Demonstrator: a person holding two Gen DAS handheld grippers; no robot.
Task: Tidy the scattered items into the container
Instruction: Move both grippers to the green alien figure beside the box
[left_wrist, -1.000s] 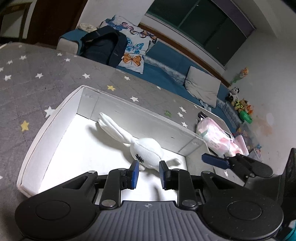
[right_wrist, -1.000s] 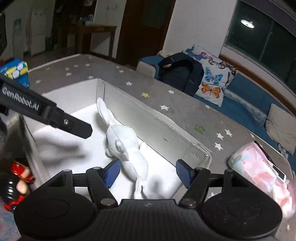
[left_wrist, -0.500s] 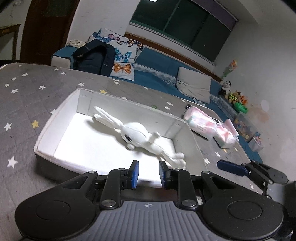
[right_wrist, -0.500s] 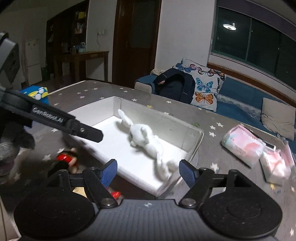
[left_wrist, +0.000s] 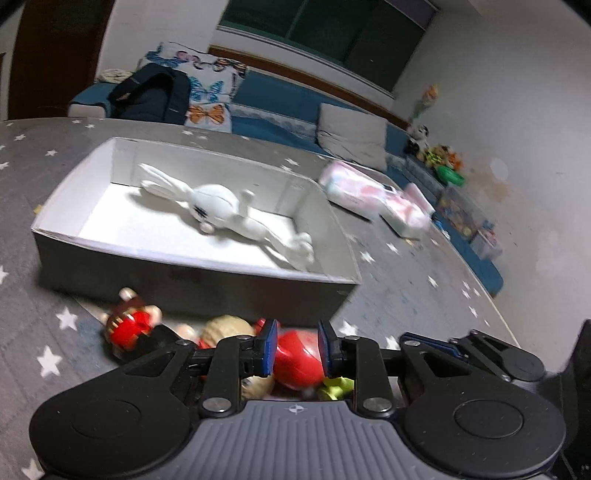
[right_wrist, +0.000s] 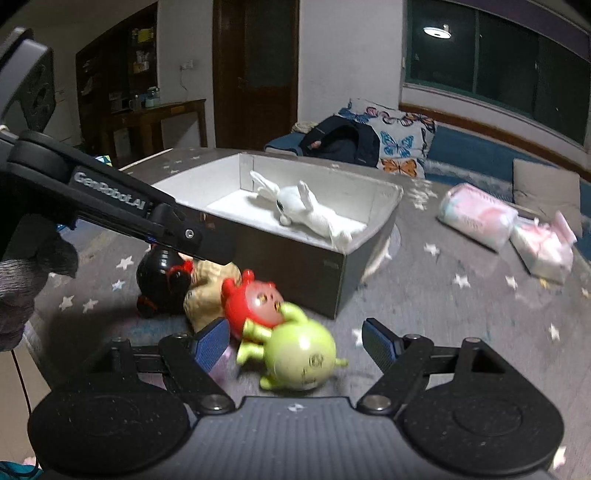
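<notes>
White plush rabbit (left_wrist: 221, 206) lies soft and floppy inside the rigid white-lined box (left_wrist: 55, 221) on my star-print grey worktop (right_wrist: 461, 314). My right claw (right_wrist: 295, 345) is opening, glossy round green toy (right_wrist: 299, 354) between its pads, untouched. My left claw (left_wrist: 295, 350) is parted over a shiny red toy (left_wrist: 295, 362), grip unclear. Pink tissue packs (right_wrist: 476, 218) lie well apart.

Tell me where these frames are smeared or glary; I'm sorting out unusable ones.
Left wrist view: motion smear on the white rabbit and red toy; box edges soft. Right wrist view: green toy blurred, lamp glare in the window, fisheye-bent walls.
</notes>
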